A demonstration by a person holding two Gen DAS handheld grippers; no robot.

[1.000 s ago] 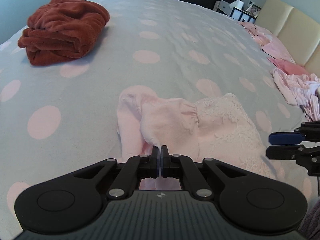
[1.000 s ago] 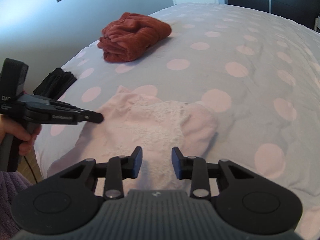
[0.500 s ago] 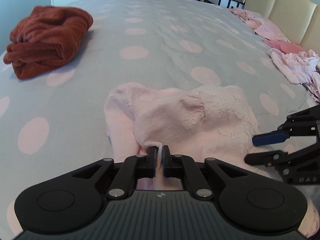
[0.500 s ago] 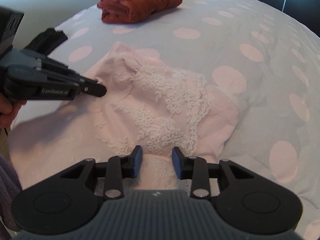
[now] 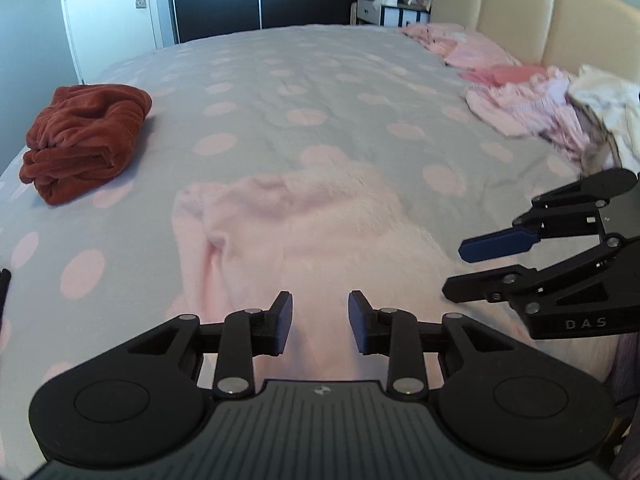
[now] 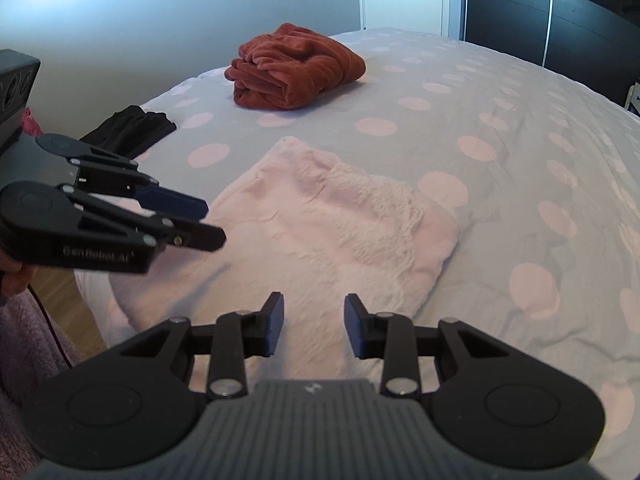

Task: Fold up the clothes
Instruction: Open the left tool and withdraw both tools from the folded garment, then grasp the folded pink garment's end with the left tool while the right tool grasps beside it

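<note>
A wide bed (image 5: 280,80) fills the room, covered in grey bedding with pale pink dots, and it serves as the folding place for the clothes. Along its headboard edge lies a loose heap of pink and white garments (image 5: 552,112), apparently the clothes not yet folded. Toward the opposite edge sits a rust-red garment (image 6: 296,68), folded into a thick bundle and set well apart from the rest, likely a finished piece put aside. A small dark garment (image 6: 132,130) lies at the corner near it. At the near edge, closest to the person, a pale pink lace-trimmed garment (image 6: 332,224) lies flat and partly folded over itself, within easy reach of both tools, and looks like the piece in hand. The left claw (image 5: 319,322) hangs just above the near part of this pink garment; its jaws are opening, with a clear gap, and nothing is pinched between them, though fabric shows below. The right claw (image 6: 314,324) hovers over the same garment, jaws partly apart at about the same width, gripping nothing. Neither visibly touches the cloth. Each claw is seen side-on by the other's camera, showing them close together above the garment.
</note>
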